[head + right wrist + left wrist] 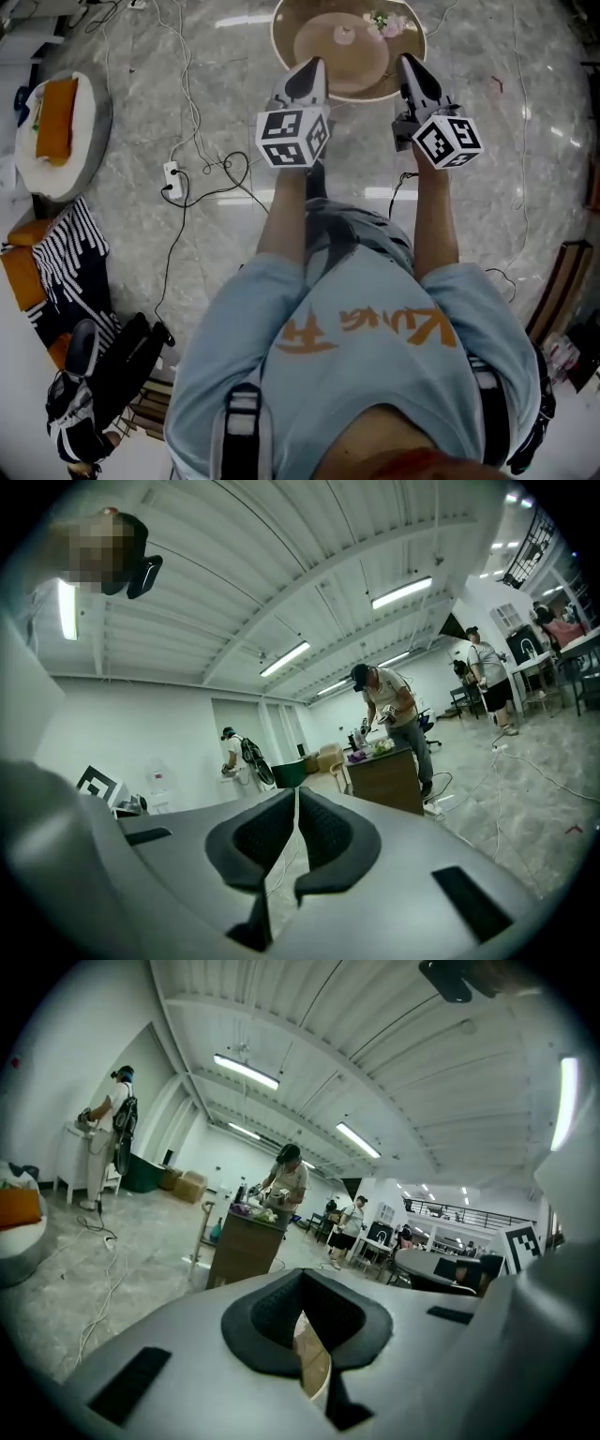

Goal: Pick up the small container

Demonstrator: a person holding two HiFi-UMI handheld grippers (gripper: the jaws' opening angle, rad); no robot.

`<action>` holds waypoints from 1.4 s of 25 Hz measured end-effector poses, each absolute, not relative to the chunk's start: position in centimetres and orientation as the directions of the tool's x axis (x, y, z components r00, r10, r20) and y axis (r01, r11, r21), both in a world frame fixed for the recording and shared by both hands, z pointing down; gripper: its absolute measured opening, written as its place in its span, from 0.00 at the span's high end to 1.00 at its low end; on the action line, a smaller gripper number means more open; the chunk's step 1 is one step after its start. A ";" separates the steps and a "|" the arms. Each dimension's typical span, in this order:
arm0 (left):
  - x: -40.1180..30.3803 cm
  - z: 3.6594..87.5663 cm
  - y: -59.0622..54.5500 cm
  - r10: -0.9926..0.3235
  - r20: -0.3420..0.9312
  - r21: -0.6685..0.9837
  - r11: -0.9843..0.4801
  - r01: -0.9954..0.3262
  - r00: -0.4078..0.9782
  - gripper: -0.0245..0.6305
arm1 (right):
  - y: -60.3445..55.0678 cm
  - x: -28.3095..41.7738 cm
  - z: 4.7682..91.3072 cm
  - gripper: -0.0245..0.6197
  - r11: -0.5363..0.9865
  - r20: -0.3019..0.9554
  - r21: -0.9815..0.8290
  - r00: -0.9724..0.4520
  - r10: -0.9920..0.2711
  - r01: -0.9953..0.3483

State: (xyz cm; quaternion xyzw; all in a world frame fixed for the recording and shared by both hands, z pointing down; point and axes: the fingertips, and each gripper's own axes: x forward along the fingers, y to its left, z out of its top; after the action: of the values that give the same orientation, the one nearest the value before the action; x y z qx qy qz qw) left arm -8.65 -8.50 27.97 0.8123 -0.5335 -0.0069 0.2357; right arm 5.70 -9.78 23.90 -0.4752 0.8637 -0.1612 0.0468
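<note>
Shirt point(375, 356) foremost; pickup had not begun.
Left gripper point(315, 66) and right gripper point(409, 64) were closed, empty, short of the small container point(344, 35).

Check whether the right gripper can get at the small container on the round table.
Likely yes. The right gripper is over the round table's near rim, with nothing between it and the small container. Its jaws look shut, so they must open first.
</note>
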 end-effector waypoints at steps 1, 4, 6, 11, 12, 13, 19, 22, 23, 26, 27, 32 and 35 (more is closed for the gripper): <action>-9.2 28.5 -10.0 -0.868 0.255 0.389 -0.311 -0.867 0.426 0.93 | -11.2 5.0 24.3 0.92 0.495 0.083 -0.325 -0.546 -0.834 -0.806; -10.8 29.4 -14.1 -0.866 0.289 0.369 -0.291 -0.883 0.407 0.93 | -14.8 3.9 25.0 0.92 0.466 0.101 -0.354 -0.528 -0.843 -0.811; -10.8 29.3 -16.5 -0.864 0.299 0.321 -0.309 -0.895 0.405 0.93 | -16.5 3.9 24.6 0.93 0.446 0.084 -0.384 -0.512 -0.855 -0.809; -8.7 29.5 -19.6 -0.851 0.309 0.275 -0.347 -0.897 0.424 0.93 | -18.5 7.0 25.8 0.94 0.377 0.098 -0.414 -0.453 -0.886 -0.828; -8.3 29.7 -20.3 -0.853 0.320 0.250 -0.344 -0.905 0.413 0.93 | -19.0 8.0 26.0 0.94 0.357 0.102 -0.426 -0.436 -0.894 -0.831; -8.1 29.8 -21.0 -0.857 0.334 0.211 -0.337 -0.918 0.392 0.93 | -19.5 8.7 26.3 0.94 0.345 0.107 -0.432 -0.427 -0.898 -0.833; -6.5 33.0 -22.9 -0.871 0.403 0.070 -0.276 -0.959 0.280 0.93 | -21.1 10.0 30.7 0.94 0.336 0.188 -0.439 -0.451 -0.872 -0.833; -6.1 36.2 -22.5 -0.856 0.437 0.077 -0.272 -0.959 0.277 0.93 | -21.4 9.7 32.4 0.94 0.334 0.203 -0.444 -0.456 -0.866 -0.832; -5.9 37.3 -22.4 -0.852 0.446 0.076 -0.268 -0.960 0.273 0.93 | -21.4 9.4 32.9 0.94 0.354 0.209 -0.424 -0.471 -0.857 -0.833; -4.9 41.0 -22.4 -0.841 0.475 0.046 -0.272 -0.961 0.261 0.93 | -21.6 9.1 36.2 0.94 0.419 0.261 -0.353 -0.518 -0.815 -0.836; -4.3 42.3 -22.6 -0.835 0.486 0.019 -0.285 -0.958 0.258 0.93 | -21.8 9.1 37.6 0.94 0.430 0.279 -0.342 -0.527 -0.803 -0.835; -2.4 47.7 -22.8 -0.813 0.518 -0.024 -0.327 -0.945 0.268 0.93 | -21.0 8.8 45.2 0.94 0.430 0.354 -0.355 -0.545 -0.760 -0.830; -1.9 50.7 -22.6 -0.803 0.526 0.004 -0.328 -0.945 0.281 0.93 | -20.6 8.9 49.5 0.94 0.366 0.391 -0.382 -0.507 -0.768 -0.849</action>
State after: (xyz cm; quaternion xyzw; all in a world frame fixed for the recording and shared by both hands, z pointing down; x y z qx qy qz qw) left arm -1.89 -22.57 50.66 0.7841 -0.5572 0.2218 0.1600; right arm 8.95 -20.58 49.51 -0.4911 0.8231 -0.2756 -0.0731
